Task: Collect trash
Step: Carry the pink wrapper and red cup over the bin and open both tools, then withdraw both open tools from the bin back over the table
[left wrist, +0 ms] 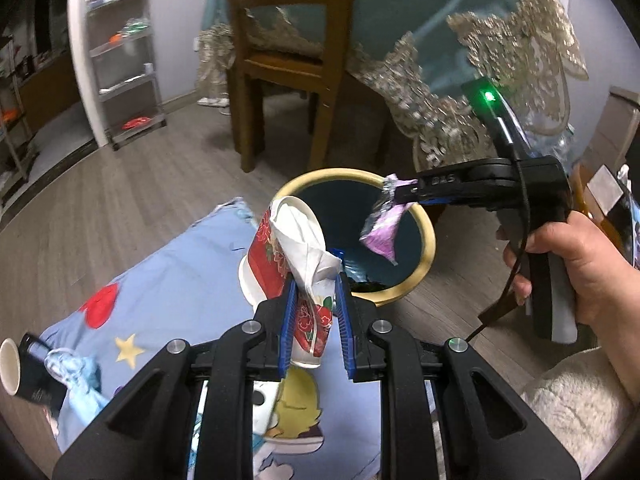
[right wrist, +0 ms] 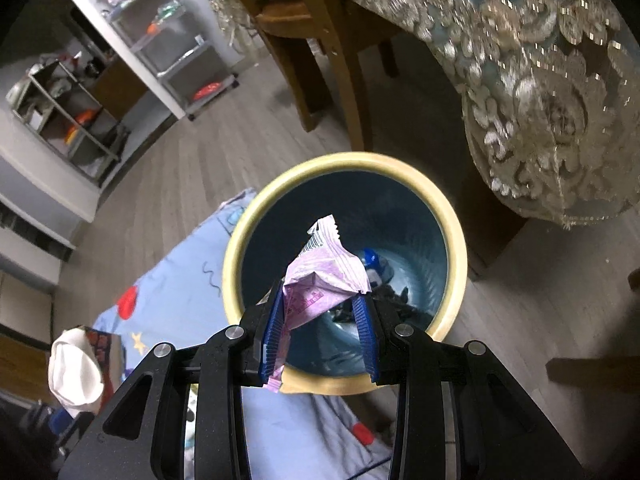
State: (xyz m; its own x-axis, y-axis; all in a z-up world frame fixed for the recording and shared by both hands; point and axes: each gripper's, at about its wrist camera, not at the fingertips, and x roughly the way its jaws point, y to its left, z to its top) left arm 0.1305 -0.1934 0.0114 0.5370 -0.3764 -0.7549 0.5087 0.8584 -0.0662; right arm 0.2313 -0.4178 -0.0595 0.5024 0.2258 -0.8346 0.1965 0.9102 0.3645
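A crushed paper cup [left wrist: 296, 256] — white inside, red flowers outside — is held tilted beside the bin [left wrist: 424, 236]. A crumpled purple wrapper [right wrist: 320, 280] hangs over the bin's yellow-rimmed, dark blue opening.

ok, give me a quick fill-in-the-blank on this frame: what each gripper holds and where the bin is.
1. The left gripper is shut on a crushed paper ____ with a red flower print.
2. The right gripper holds a ____-coloured wrapper over the bin's mouth.
3. The bin has a dark blue inside and a ____ rim.
4. The bin stands on the floor beside a cartoon-print cloth of light ____ colour.

Missing words: cup; purple; yellow; blue
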